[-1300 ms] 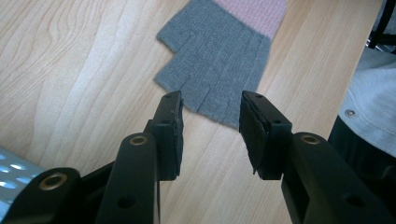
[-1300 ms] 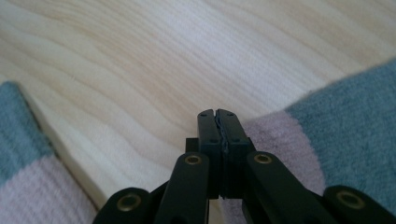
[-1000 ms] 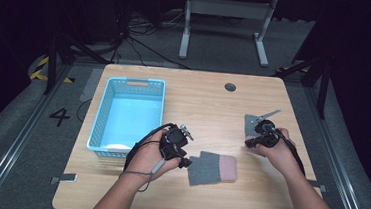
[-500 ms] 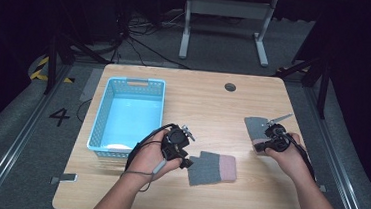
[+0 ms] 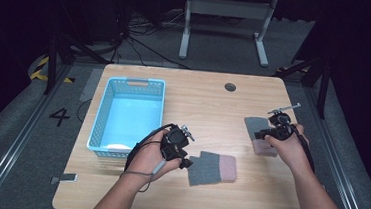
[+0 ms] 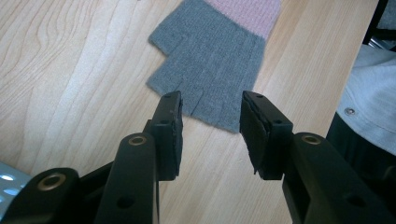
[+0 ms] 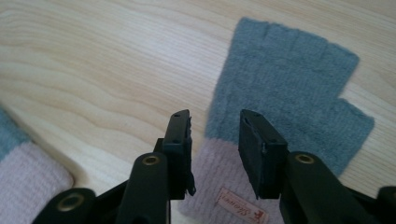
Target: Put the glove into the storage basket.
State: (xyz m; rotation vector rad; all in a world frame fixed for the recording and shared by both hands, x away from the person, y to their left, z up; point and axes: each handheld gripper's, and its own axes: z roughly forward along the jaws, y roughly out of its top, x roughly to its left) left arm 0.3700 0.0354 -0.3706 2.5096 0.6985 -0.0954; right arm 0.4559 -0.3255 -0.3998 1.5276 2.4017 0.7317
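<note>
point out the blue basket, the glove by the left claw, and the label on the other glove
blue basket (image 5: 103, 123): high view, left wall.
near glove (image 6: 212, 60): left gripper view, grey palm.
label (image 7: 243, 206): right gripper view, tag on the far glove's pink cuff.

Lab or studio recording bay, wooden table (image 5: 199, 98) under bright light, dark surround, floor cables (image 5: 143, 43), metal stand (image 5: 225, 22), hazard tape (image 5: 41, 68)

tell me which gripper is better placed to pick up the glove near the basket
Left. The left gripper is open right at that glove's finger end, beside the basket; the right gripper is over the other glove.
</note>
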